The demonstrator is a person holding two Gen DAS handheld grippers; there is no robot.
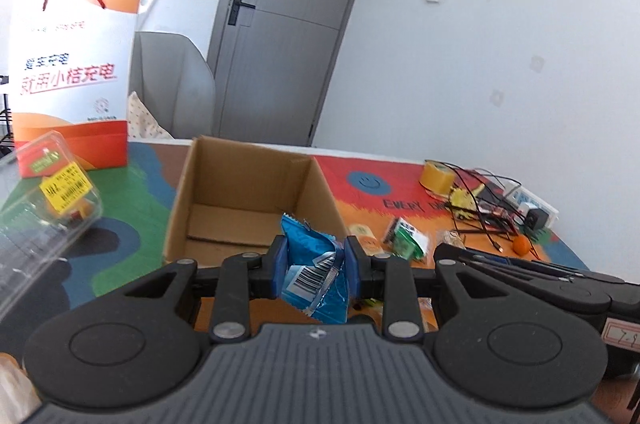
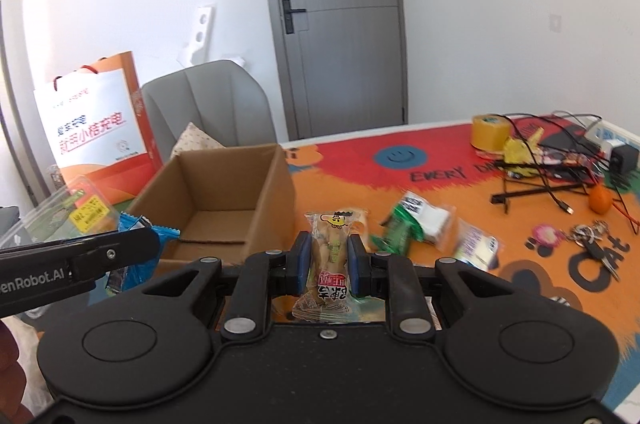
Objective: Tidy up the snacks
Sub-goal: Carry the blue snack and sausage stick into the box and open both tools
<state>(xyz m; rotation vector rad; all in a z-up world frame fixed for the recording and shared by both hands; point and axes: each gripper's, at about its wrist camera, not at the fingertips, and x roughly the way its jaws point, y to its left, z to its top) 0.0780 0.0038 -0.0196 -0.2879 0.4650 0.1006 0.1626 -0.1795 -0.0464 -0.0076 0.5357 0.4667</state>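
My left gripper is shut on a blue snack packet and holds it in the air at the near edge of an open cardboard box. The box looks empty. My right gripper is shut on a clear packet with a beige snack and red label, just right of the box. The left gripper and its blue packet show at the left of the right wrist view. A green snack packet and a clear wrapped snack lie on the mat to the right.
A colourful mat covers the table. A white and orange paper bag and a clear plastic container stand left of the box. Tape roll, cables, a power strip, a small orange and keys sit at right.
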